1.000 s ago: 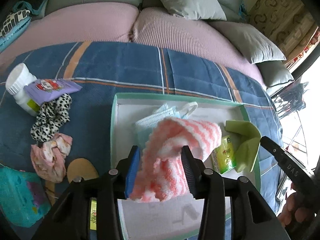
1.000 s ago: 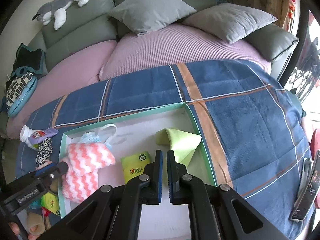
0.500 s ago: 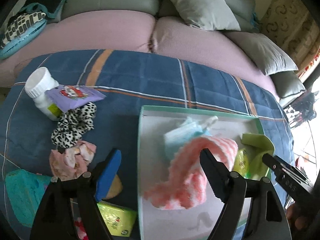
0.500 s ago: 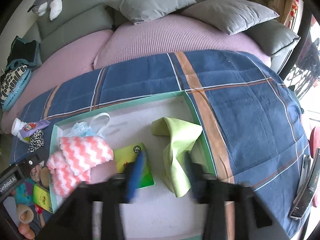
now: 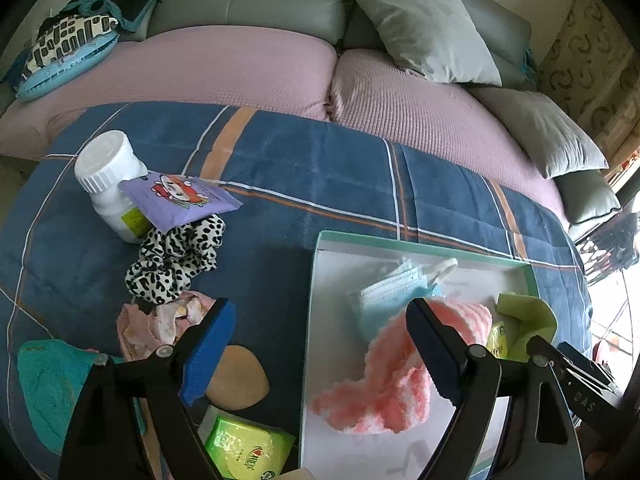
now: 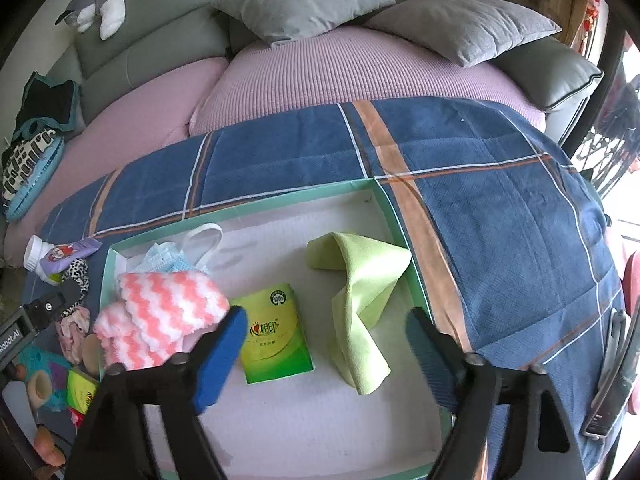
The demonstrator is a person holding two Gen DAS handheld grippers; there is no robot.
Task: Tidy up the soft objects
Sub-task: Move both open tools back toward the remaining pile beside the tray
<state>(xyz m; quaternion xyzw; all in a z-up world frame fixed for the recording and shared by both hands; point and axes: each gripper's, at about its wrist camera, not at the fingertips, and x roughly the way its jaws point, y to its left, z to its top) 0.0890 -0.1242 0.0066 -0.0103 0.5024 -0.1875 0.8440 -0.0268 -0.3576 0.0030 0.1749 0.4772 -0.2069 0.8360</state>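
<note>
L gripper (image 5: 316, 344): jaws opening, already wide, nothing pinched. Looks like a release w/ the hand clear of the drop spot.
R gripper (image 6: 326, 336): jaws opening too, wide, empty; hangs over the tray floor, prob lining up a pick or an adjust.
Pink sock (image 5: 396, 372): lies loose in the tray just behind the L gripper's right-hand finger (image 5: 432, 348), not gripped. Soft, slumped where it landed.
Green tissue pack (image 6: 276, 332): flat on tray floor, just past the R gripper's left-hand finger (image 6: 224, 344), partly between the jaws.
Lime cloth (image 6: 360, 292): crumpled, ahead of R jaws toward the right-hand finger side, against the tray wall.
Face mask (image 5: 396, 288): beyond the sock, far left corner of tray, loops out.
Tray (image 6: 248, 210): white floor, green rim; the collecting spot, so soft items gather here.
Still outside, left of L jaws: pink rag (image 5: 160, 324), leopard scrunchie (image 5: 176, 256), teal cloth (image 5: 52, 380); likely next picks.
Far, prob not soft: white bottle (image 5: 108, 176), purple packet (image 5: 180, 196) leaning on it, on the blue blanket (image 5: 320, 172).
</note>
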